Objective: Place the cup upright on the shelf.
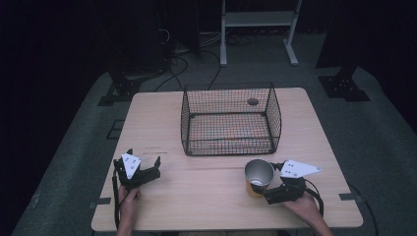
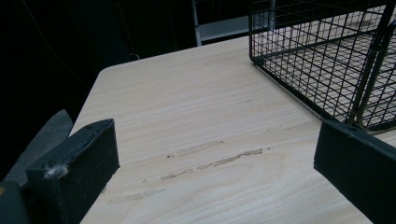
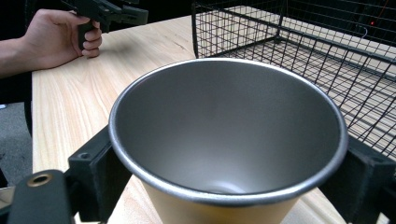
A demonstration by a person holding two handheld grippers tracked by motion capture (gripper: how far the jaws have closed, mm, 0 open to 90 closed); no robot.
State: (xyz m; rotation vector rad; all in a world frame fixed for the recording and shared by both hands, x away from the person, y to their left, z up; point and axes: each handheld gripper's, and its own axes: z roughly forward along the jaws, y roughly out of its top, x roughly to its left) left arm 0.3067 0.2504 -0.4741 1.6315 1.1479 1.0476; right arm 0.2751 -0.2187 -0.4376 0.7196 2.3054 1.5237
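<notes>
A metal cup (image 1: 259, 172) with a steel inside and a yellow outside stands near the table's front right. My right gripper (image 1: 258, 185) is shut on the cup; in the right gripper view its black jaws press both sides of the cup (image 3: 224, 116) just under the rim. My left gripper (image 1: 144, 156) rests at the front left, open, with bare wood between its wide-set jaws (image 2: 215, 163). A black wire basket (image 1: 231, 142) sits mid-table beyond both grippers. The right gripper view also shows the person's hand (image 3: 51, 39) holding the left gripper (image 3: 112, 11).
The wooden table (image 1: 206, 196) has bare wood between the two grippers. A small dark round thing (image 1: 252, 102) shows through the basket's far wall. Behind the table, on the dark floor, are a white shelf frame (image 1: 258, 22), cables and black stands.
</notes>
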